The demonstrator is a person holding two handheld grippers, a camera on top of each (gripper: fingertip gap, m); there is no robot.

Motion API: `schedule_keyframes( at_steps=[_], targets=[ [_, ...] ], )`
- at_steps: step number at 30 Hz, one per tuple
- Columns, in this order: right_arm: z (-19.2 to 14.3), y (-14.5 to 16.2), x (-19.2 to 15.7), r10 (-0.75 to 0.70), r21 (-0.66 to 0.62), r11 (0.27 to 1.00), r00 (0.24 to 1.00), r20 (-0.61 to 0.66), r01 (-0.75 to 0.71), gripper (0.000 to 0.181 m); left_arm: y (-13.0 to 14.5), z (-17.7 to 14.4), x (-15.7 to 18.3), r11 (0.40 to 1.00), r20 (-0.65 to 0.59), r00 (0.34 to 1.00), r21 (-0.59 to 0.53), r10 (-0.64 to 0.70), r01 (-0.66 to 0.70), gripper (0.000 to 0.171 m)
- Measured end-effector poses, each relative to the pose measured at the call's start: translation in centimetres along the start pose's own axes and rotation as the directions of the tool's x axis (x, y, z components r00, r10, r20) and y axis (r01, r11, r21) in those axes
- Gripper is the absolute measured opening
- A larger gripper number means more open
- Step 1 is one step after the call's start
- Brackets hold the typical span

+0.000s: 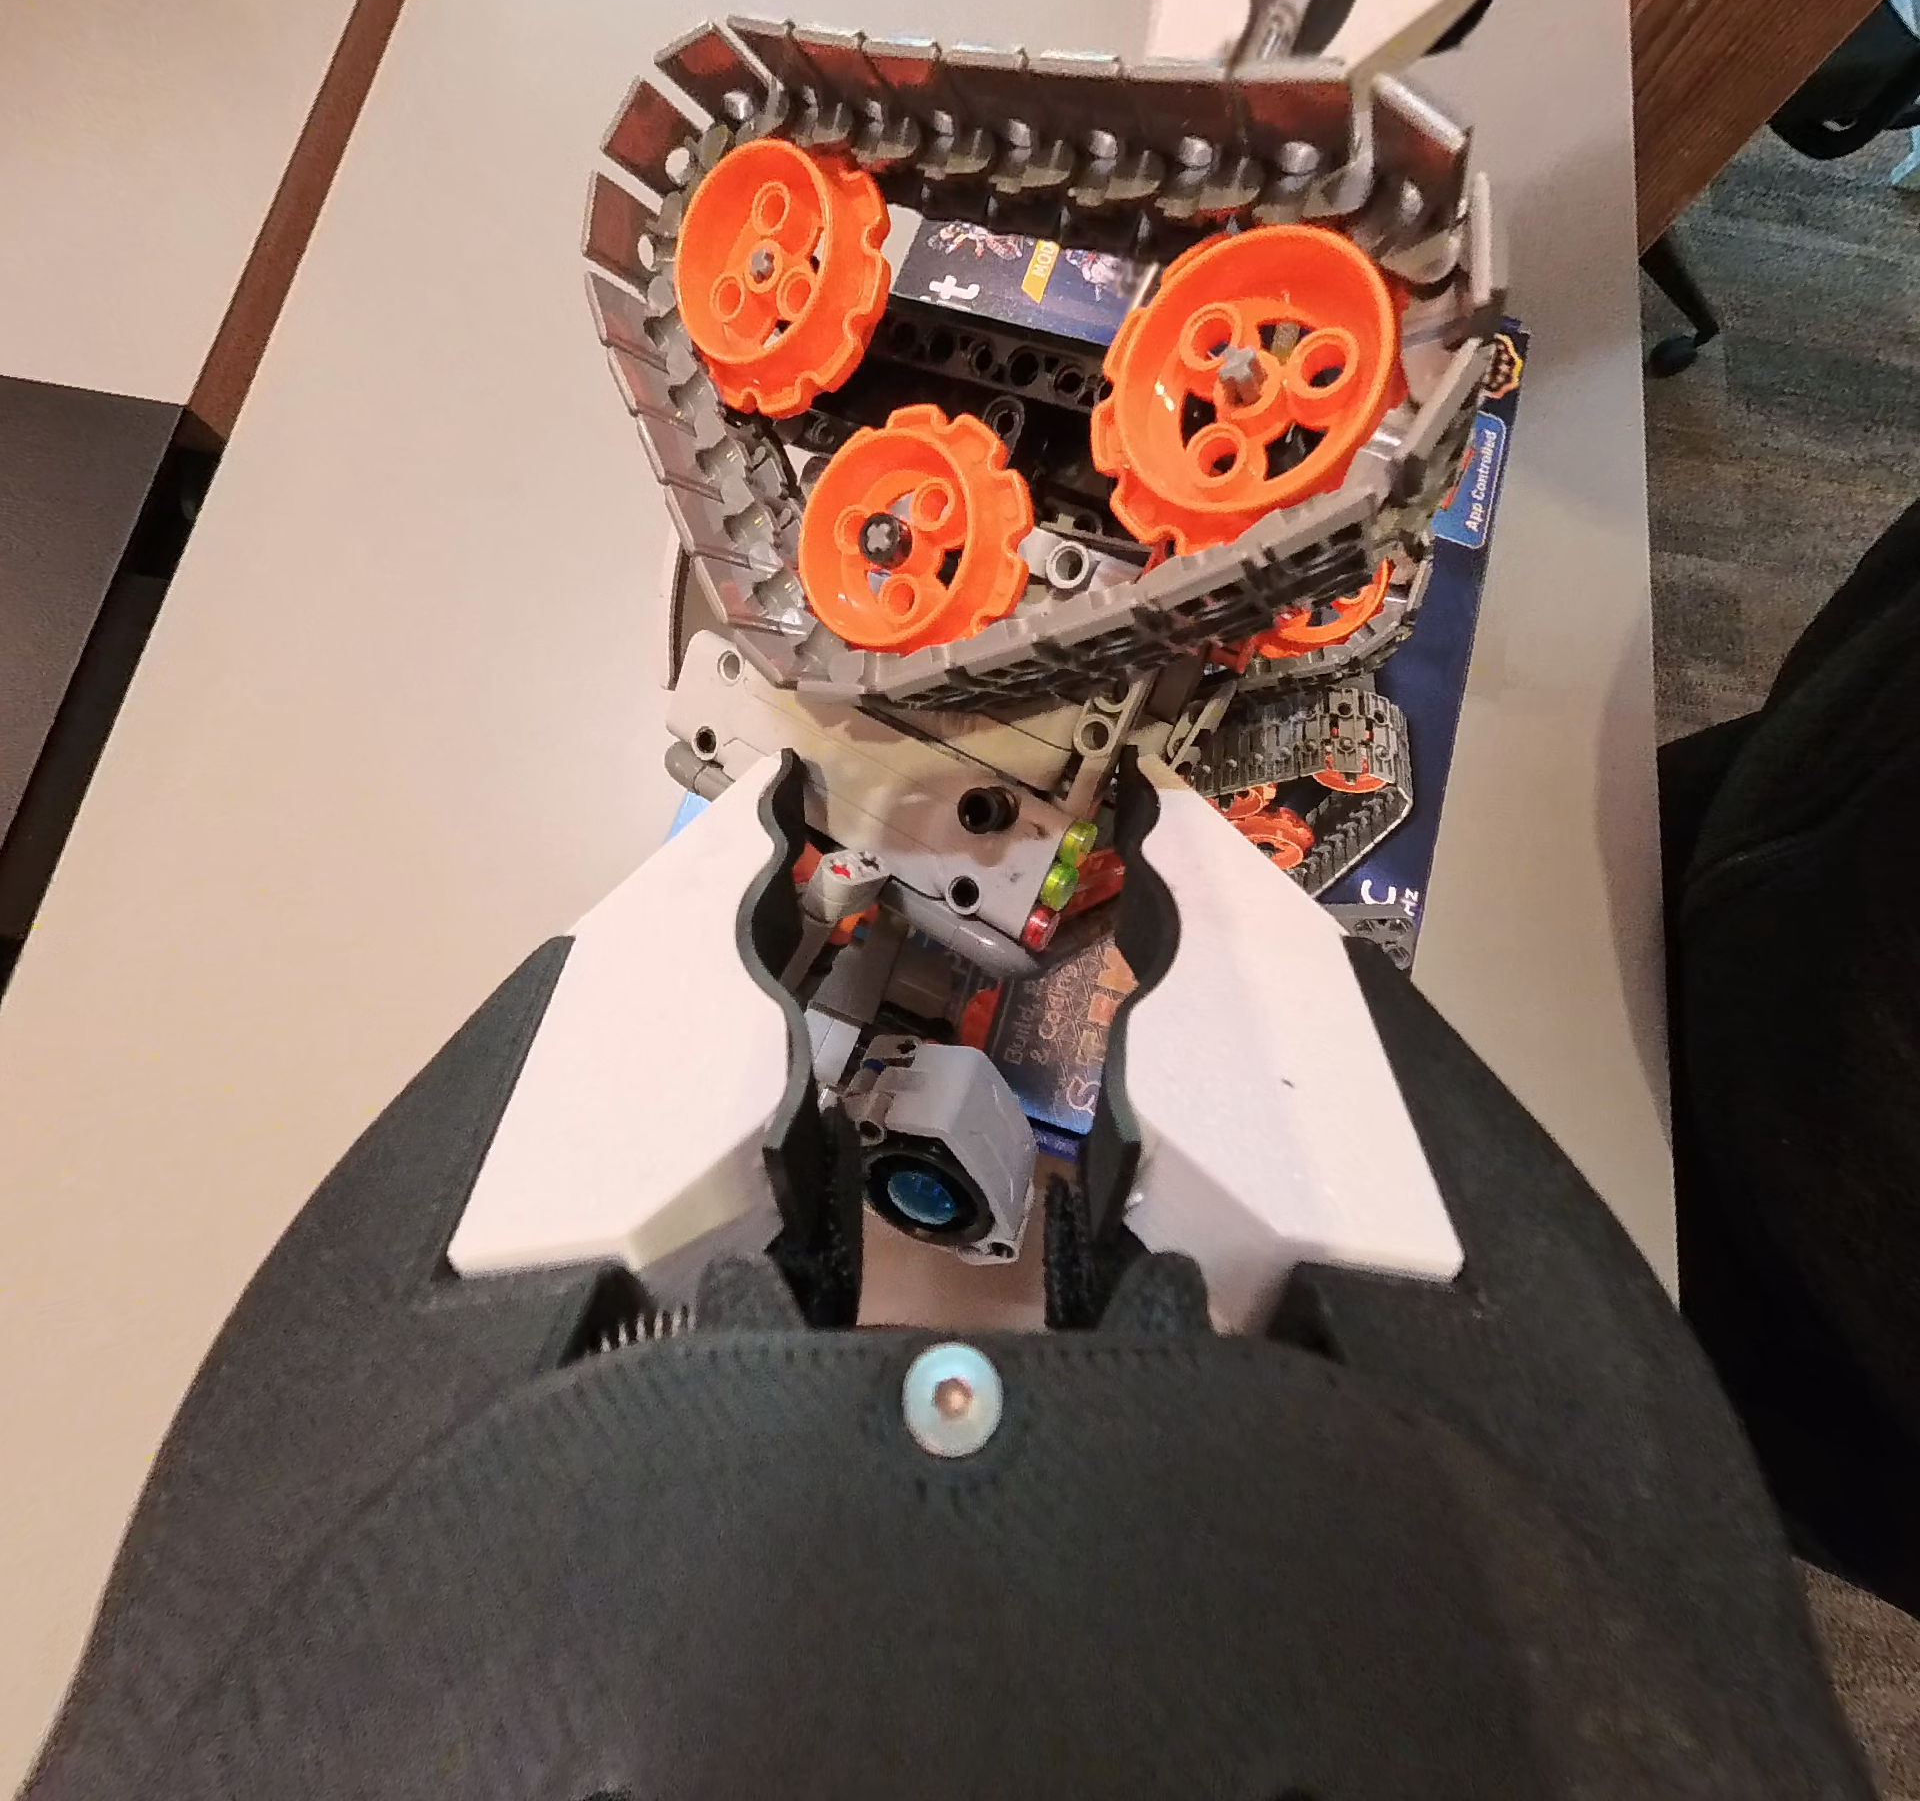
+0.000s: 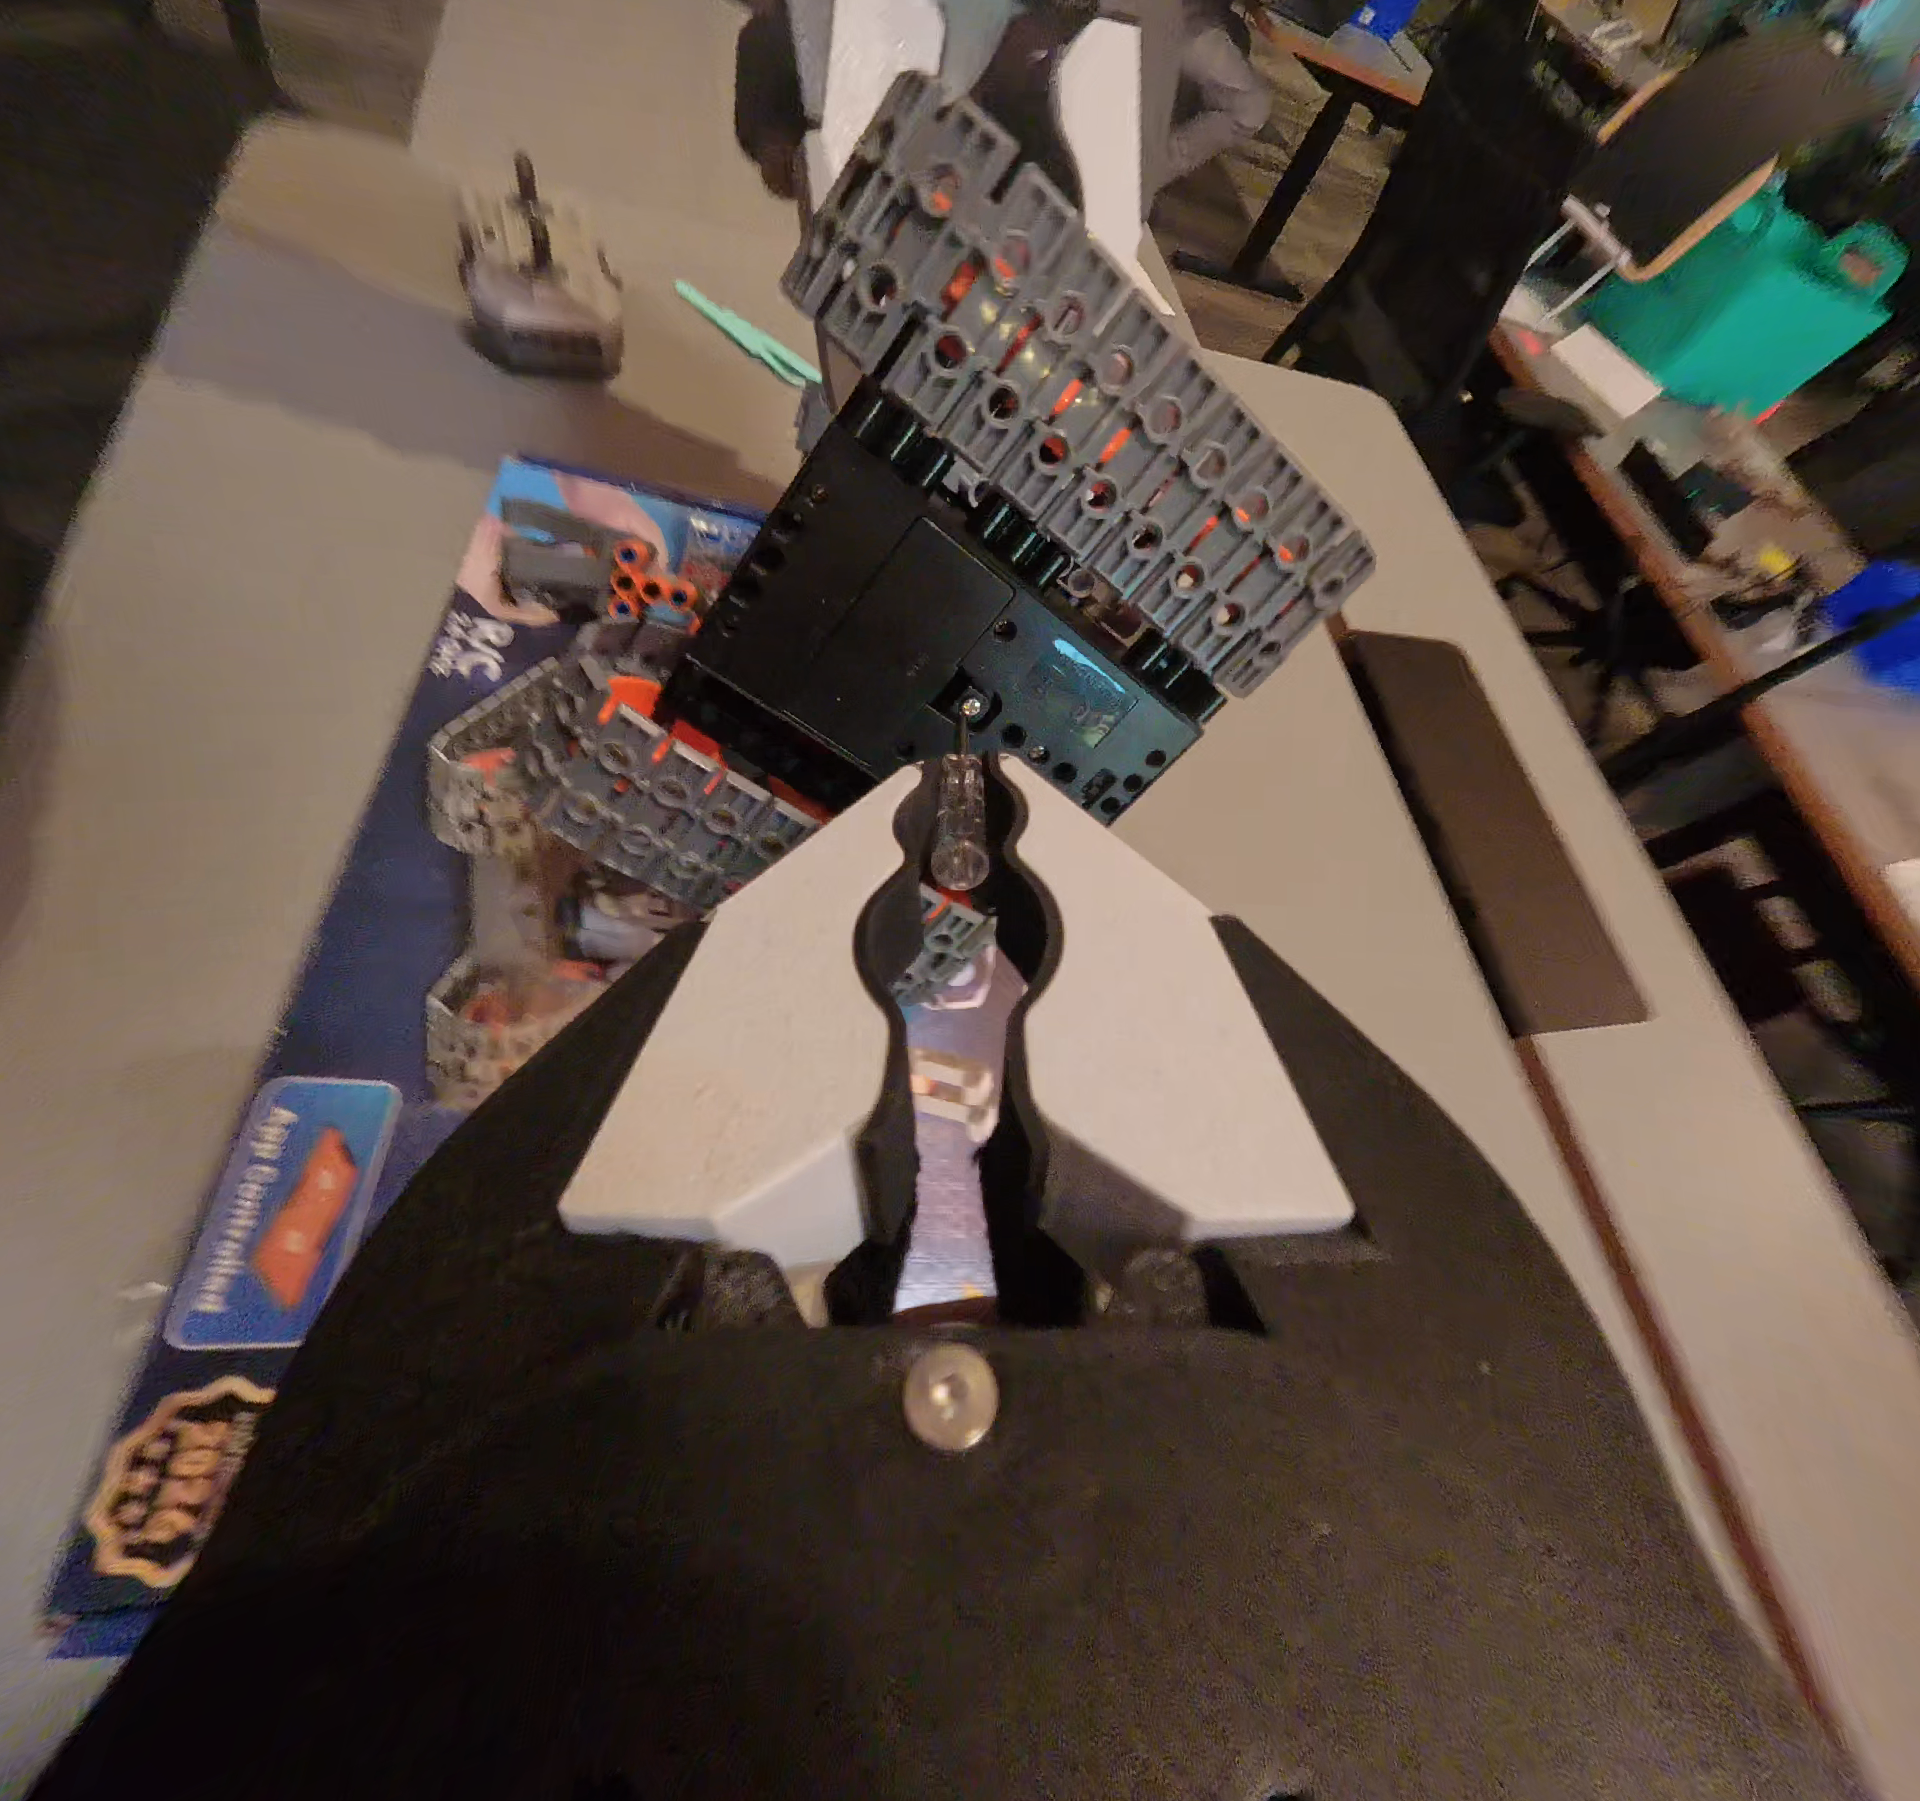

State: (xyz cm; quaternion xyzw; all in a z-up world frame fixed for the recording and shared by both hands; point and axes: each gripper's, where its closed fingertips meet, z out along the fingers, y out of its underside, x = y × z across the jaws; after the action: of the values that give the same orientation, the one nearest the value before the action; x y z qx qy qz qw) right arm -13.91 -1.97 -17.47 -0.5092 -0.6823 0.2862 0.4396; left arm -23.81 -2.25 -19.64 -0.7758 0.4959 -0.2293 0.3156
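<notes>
Pale grey table point(image 1: 343, 525) underneath, with a blue toy box point(image 1: 1455, 671) lying flat near its right edge. Left gripper point(image 1: 951, 816) is clamped on the pale body of a tracked brick robot point(image 1: 987, 421), lifted over the box and tipped so its orange wheels point(image 1: 1247, 380) face the camera. Right gripper point(image 2: 961, 806), nearly closed, pinches a small clear-handled screwdriver point(image 2: 958, 832) (tip on a screw in the robot's black underside point(image 2: 894, 629)). Behind, blurred, a small grey vehicle point(image 2: 540, 286) sits on the table.

Tracked brick robot point(image 1: 997, 463) (orange wheels) held tilted above box point(image 1: 1455, 712)
</notes>
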Motion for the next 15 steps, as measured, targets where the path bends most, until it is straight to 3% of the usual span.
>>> schedule_keyframes(
  at_steps=[6,15],
  targets=[
    [0.38,-0.09,0.26,-0.165,-0.031,0.986,0.986,-0.011,0.164,0.004,0.08,-0.02,0.03,1.0,0.001,1.0,0.0,-0.003,0.003,0.058],
    [0.73,-0.12,0.13,-0.195,-0.024,0.981,0.981,-0.002,0.194,0.005,0.21,-0.11,0.06,1.0,0.004,1.0,-0.001,-0.003,0.003,0.058]
  ],
)
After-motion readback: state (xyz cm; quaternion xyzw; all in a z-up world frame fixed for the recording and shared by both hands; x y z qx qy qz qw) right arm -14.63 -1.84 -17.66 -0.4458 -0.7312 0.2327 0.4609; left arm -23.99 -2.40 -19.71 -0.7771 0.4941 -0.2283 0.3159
